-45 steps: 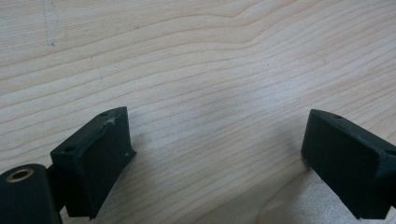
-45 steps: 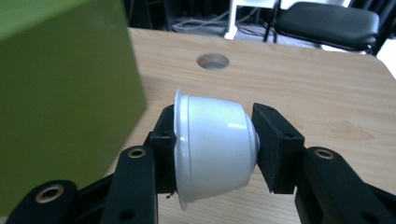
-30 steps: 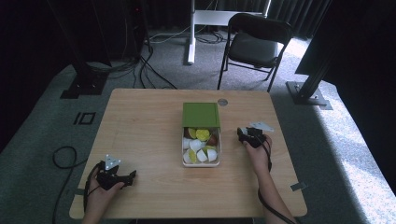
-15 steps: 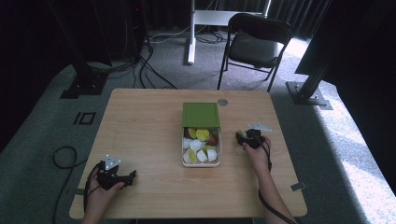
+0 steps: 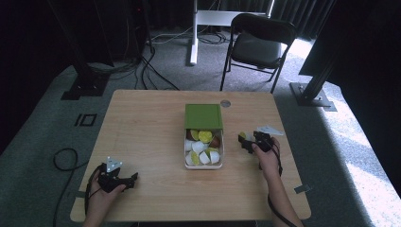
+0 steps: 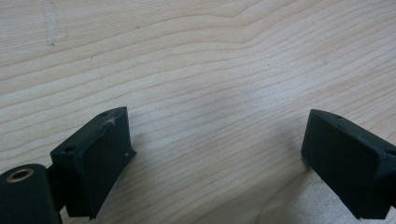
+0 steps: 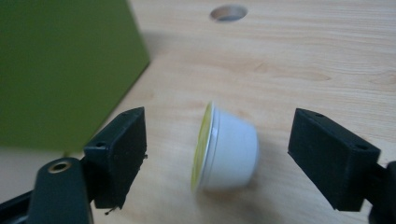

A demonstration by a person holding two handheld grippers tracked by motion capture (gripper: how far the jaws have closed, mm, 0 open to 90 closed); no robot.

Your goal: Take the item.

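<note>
A small white cup with a yellow lid [image 7: 226,149] lies on its side on the wooden table [image 5: 146,132], between the jaws of my right gripper [image 7: 224,144]. Those jaws have just been opening, and neither pad touches the cup. In the high view the right gripper [image 5: 245,141] sits just right of the white container [image 5: 185,156], with the cup [image 5: 242,135] at its tips. The container holds several white, yellow and green cups. My left gripper [image 5: 134,177] rests near the front left corner, its jaws [image 6: 212,140] open over bare wood.
A green lid [image 5: 203,116] lies across the container's far end and stands close on the left in the right gripper view [image 7: 60,60]. A round hole [image 5: 225,103] is in the table beyond it. A folding chair [image 5: 257,45] and cables are behind the table.
The right gripper's jaws have spread apart around the cup, which now lies free on the table. Both hands have stayed about where they were.
</note>
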